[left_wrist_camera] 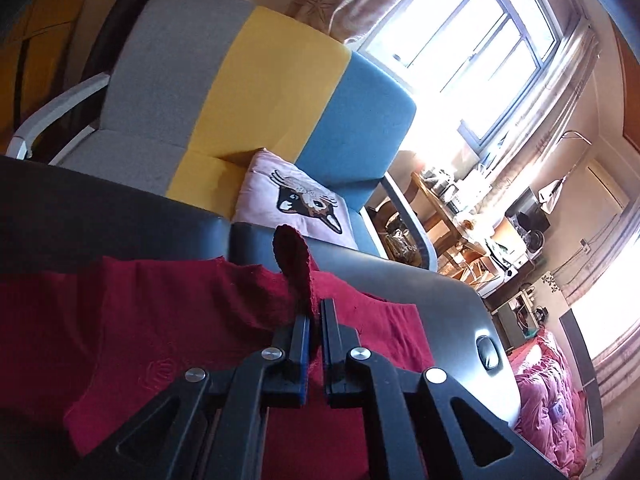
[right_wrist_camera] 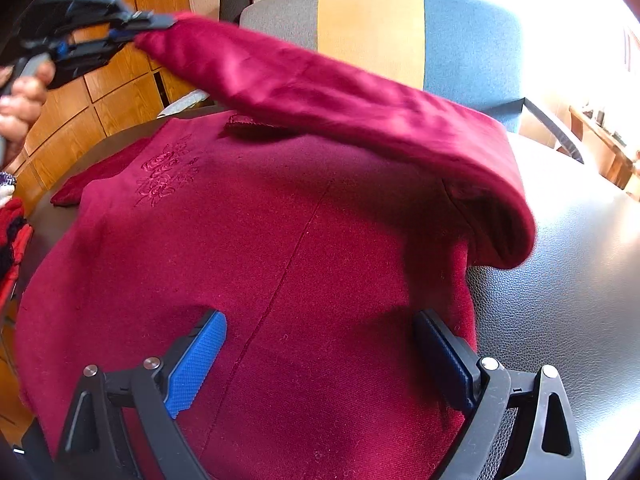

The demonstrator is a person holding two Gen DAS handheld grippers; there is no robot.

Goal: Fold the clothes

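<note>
— Two tools are working here, and we are seeing them differently: our left tool (left_wrist_camera: 316,312) is pinching the cuff of the sleeve (right_wrist_camera: 320,84) with its fingers pressed together on the cloth, while our right tool (right_wrist_camera: 320,356) is hovering with its fingers wide apart over the near hem, gripping nothing.

— And where is the red sweater (right_wrist_camera: 248,248) sitting?

— We are finding it spread flat on the dark tabletop (right_wrist_camera: 560,260), with one sleeve lifted and arching across the body toward the far left.

— How are we expecting it to handle?

— We are judging it soft, thick and limp: it is sagging under its own weight, so it looks unlikely to slip. We are thinking cuffs, hems and shoulder seams are the best places to grip.

— What is each view giving us?

— Our right wrist view is showing the embroidery (right_wrist_camera: 164,176) and the whole sleeve arc; our left wrist view is showing only the pinched cuff tip (left_wrist_camera: 292,264) and a cushion (left_wrist_camera: 292,204) on the sofa (left_wrist_camera: 256,80) beyond.
</note>
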